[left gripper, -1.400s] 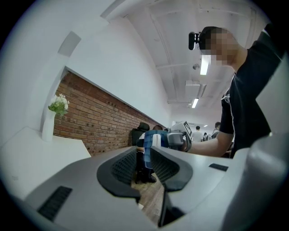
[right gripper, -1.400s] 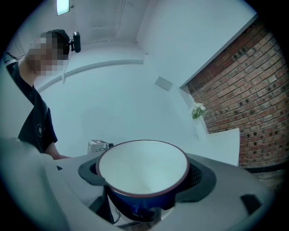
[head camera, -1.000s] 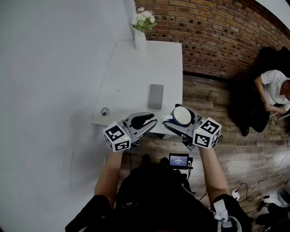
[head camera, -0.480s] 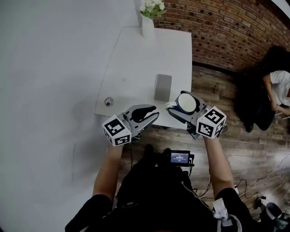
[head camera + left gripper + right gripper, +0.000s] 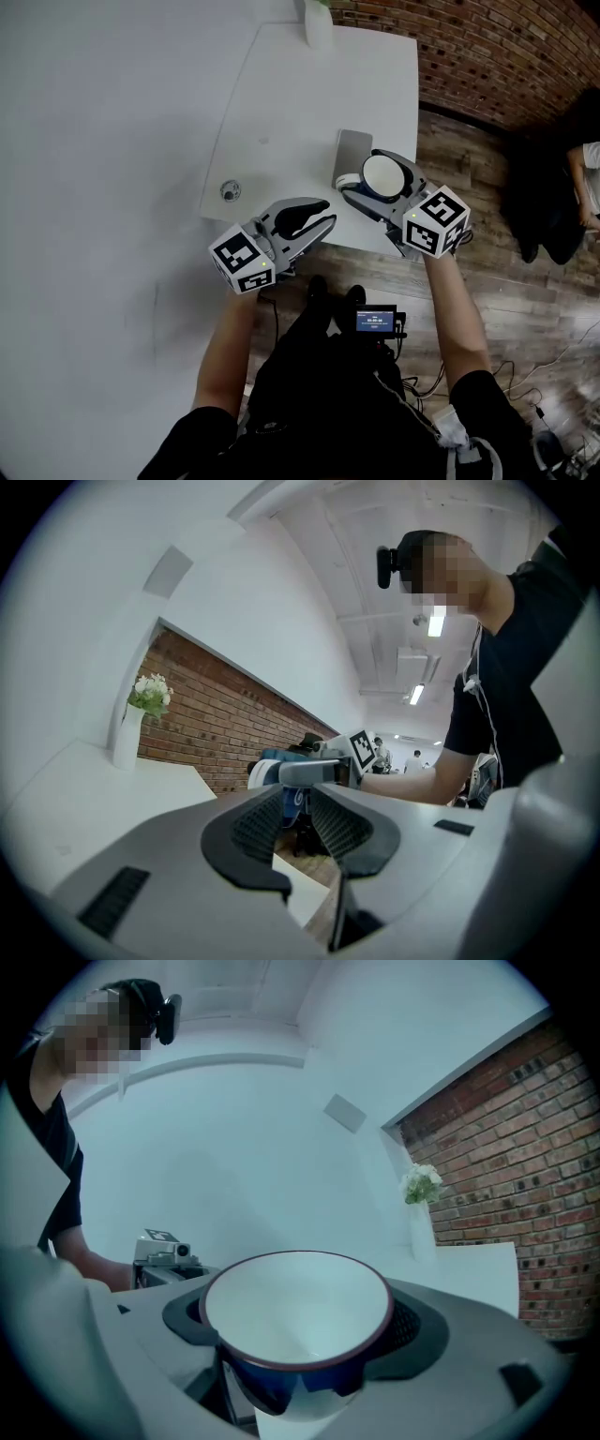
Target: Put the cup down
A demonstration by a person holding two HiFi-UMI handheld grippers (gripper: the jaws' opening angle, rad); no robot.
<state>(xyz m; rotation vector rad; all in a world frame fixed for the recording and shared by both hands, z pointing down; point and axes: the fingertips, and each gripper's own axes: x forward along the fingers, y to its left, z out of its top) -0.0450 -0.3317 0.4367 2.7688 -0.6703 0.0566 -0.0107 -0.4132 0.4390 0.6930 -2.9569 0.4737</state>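
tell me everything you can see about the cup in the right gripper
The cup is round, glossy and ceramic-looking: white inside, dark blue outside, with a thin dark rim. It looks empty and stands upright. The right gripper grips its sides, jaws spread wide around it. It is over the near edge of the white table, next to a flat grey slab. Whether its base touches the table cannot be told.

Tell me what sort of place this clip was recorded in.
Probably an office or studio room, not a kitchen: a plain white table against a white wall, an exposed brick wall, wood flooring, and ceiling strip lights.
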